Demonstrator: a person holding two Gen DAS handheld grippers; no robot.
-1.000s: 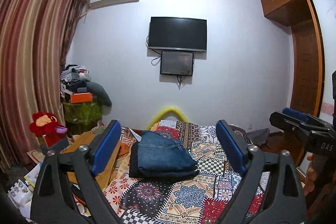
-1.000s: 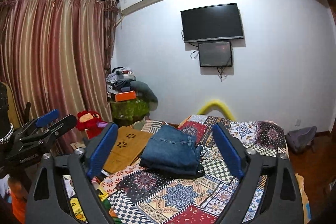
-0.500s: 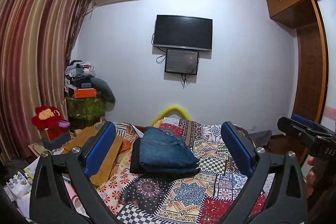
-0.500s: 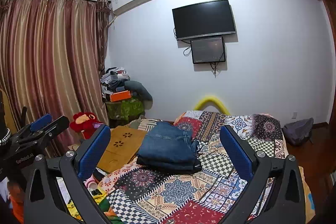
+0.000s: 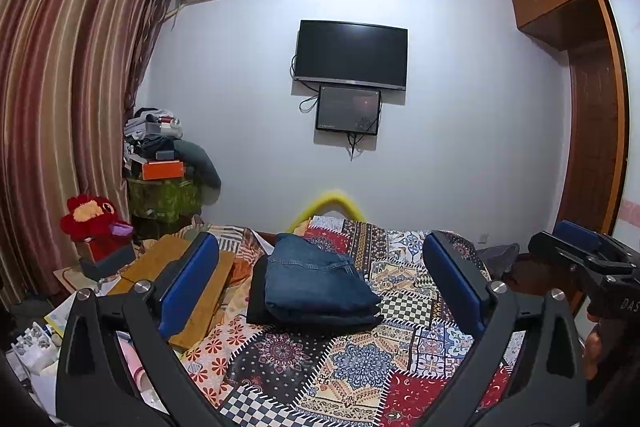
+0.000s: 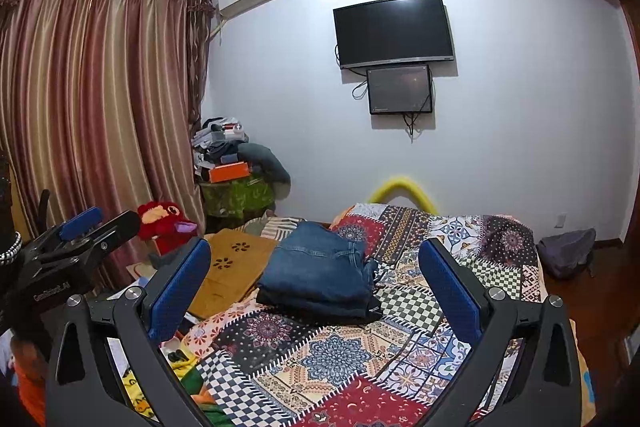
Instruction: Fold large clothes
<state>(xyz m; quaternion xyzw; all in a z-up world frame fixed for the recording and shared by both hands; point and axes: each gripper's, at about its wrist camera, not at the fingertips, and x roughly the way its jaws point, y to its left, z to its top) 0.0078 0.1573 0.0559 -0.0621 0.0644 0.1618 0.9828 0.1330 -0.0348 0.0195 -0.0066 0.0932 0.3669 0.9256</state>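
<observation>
Folded blue jeans (image 5: 316,283) lie in a neat stack on a dark folded garment, on the patchwork bedspread (image 5: 344,359); they also show in the right wrist view (image 6: 320,277). My left gripper (image 5: 320,287) is open and empty, held up above the near part of the bed, well short of the stack. My right gripper (image 6: 316,291) is open and empty, likewise held back from the jeans. The right gripper appears at the right edge of the left wrist view (image 5: 584,259), and the left gripper at the left edge of the right wrist view (image 6: 76,239).
A wooden board (image 6: 236,267) lies at the bed's left side beside a red plush toy (image 6: 164,227). A cluttered green stand (image 5: 164,195) sits in the corner by the curtains (image 5: 60,107). A TV (image 5: 350,55) hangs on the far wall. A wardrobe (image 5: 592,131) stands right.
Both grippers have lifted and tilted upward and drawn slightly back from the bed, staying open. The folded jeans have not moved.
</observation>
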